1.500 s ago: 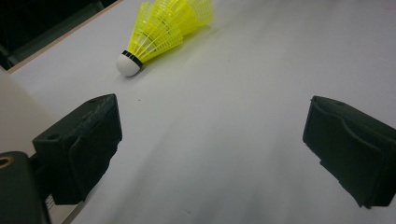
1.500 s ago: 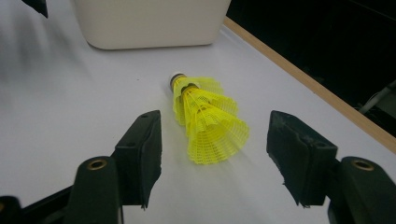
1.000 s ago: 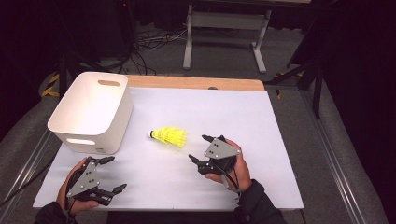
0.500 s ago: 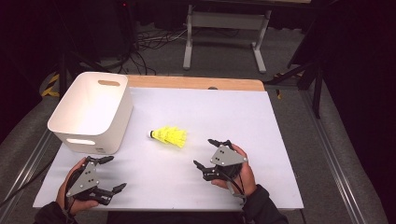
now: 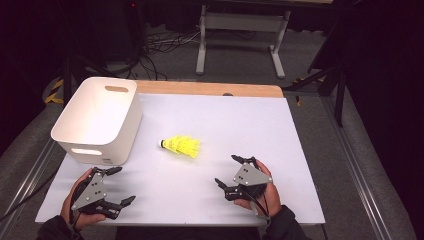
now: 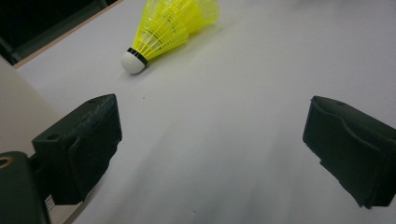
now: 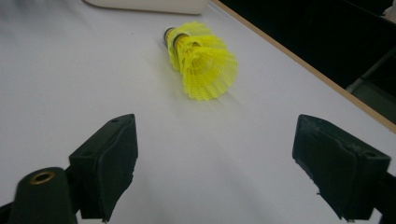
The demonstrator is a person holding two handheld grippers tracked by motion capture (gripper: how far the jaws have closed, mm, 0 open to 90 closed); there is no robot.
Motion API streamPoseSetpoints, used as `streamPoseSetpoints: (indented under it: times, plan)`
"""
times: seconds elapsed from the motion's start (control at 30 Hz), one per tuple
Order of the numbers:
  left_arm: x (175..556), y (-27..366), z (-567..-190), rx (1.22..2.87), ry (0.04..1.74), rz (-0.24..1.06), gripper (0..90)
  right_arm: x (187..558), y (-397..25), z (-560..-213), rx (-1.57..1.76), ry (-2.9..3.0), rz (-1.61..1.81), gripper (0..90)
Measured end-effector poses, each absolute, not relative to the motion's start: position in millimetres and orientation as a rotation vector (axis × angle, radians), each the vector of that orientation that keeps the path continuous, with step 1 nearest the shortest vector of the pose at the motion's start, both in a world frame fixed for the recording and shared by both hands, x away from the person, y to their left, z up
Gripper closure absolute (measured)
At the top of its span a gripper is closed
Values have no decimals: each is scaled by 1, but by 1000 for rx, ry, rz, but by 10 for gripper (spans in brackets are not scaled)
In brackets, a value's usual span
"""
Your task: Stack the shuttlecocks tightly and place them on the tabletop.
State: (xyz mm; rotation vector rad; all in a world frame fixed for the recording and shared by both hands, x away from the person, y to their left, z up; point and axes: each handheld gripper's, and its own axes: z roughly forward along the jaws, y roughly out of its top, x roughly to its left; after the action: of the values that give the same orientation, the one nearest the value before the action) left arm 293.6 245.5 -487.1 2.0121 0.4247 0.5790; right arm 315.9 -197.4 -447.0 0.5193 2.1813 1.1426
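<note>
High view: my right claw (image 5: 231,172) hangs low over the near part of the desk (image 5: 300,150), jaws spread wide with nothing between them. The shuttlecocks (image 5: 182,146), a yellow stack nested together, lie on their side ahead of it and a bit to its left, near but not touching. My left claw (image 5: 120,186) sits at the near left corner, also wide open and empty, with the shuttlecocks well ahead and off to its right. The white bin (image 5: 97,120) stands just beyond my left claw. In the right claw's own view the shuttlecocks' (image 7: 201,60) flared skirt faces me, straight ahead between the two jaws, and the bin's edge (image 7: 149,5) lies past them. In the left claw's view the shuttlecocks' white cork tip (image 6: 132,62) points toward my left jaw, skirt away.
</note>
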Motion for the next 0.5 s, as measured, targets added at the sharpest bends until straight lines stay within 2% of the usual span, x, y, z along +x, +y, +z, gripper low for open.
streamPoseSetpoints:
  times: [0.5]
  plan:
    - [294, 247, -486, 2004, 421, 574, 50, 307, -216, -459, 571, 2174, 1177, 122]
